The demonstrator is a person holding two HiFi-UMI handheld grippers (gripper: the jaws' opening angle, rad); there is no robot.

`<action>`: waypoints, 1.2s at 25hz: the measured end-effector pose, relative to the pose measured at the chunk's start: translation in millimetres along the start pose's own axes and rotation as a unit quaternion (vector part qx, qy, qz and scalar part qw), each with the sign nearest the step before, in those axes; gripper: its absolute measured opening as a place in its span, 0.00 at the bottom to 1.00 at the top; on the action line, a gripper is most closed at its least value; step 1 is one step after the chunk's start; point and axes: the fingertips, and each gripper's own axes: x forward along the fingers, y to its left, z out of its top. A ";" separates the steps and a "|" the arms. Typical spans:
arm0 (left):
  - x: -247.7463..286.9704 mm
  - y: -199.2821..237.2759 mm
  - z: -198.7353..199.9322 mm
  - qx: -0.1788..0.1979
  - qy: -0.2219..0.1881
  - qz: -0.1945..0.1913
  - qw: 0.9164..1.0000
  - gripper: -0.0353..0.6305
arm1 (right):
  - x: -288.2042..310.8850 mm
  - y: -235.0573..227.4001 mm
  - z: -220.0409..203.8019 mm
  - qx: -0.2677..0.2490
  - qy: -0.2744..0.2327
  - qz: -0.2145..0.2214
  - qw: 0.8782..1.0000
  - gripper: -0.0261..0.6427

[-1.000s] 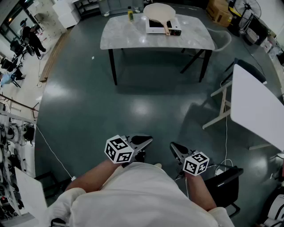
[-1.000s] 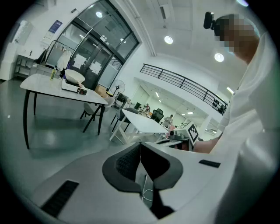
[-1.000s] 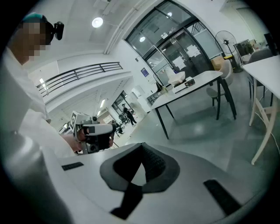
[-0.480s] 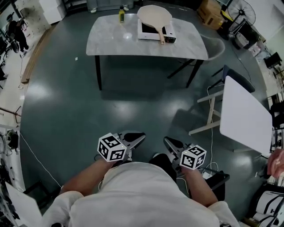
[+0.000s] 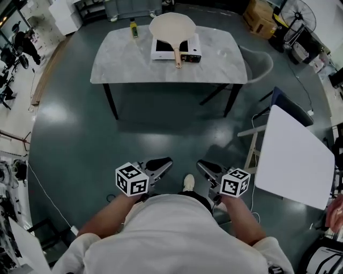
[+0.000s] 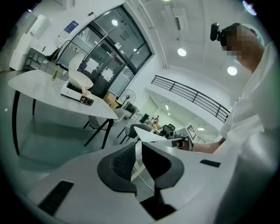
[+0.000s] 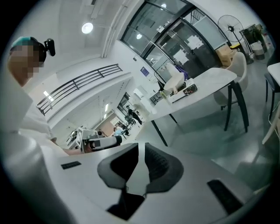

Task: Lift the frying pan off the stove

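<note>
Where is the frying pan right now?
In the head view, the frying pan sits on the white stove at the far side of the grey table, top centre, just right of a small bottle.

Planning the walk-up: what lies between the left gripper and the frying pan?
Head view: bare floor from the left gripper to the table, then its bare top up to the stove carrying the frying pan.

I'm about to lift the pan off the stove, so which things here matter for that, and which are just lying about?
Job: pan, stove.
Lying about: bottle, white table, chair, fan.
</note>
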 end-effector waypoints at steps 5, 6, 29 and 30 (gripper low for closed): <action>72.1 -4.5 35.5 -0.007 -0.019 0.021 1.000 0.18 | -35.4 -68.4 52.5 0.005 0.011 0.018 1.000 0.15; 81.9 -3.5 42.6 -0.013 -0.027 0.024 0.999 0.18 | -38.6 -83.1 59.5 0.009 0.017 0.018 1.000 0.15; 125.0 200.9 194.5 -0.068 -0.086 0.065 0.992 0.29 | 160.0 -204.2 298.9 0.110 0.028 0.104 0.988 0.29; 128.9 206.9 199.8 -0.072 -0.091 0.067 0.991 0.29 | 168.7 -211.7 305.7 0.110 0.036 0.104 0.988 0.30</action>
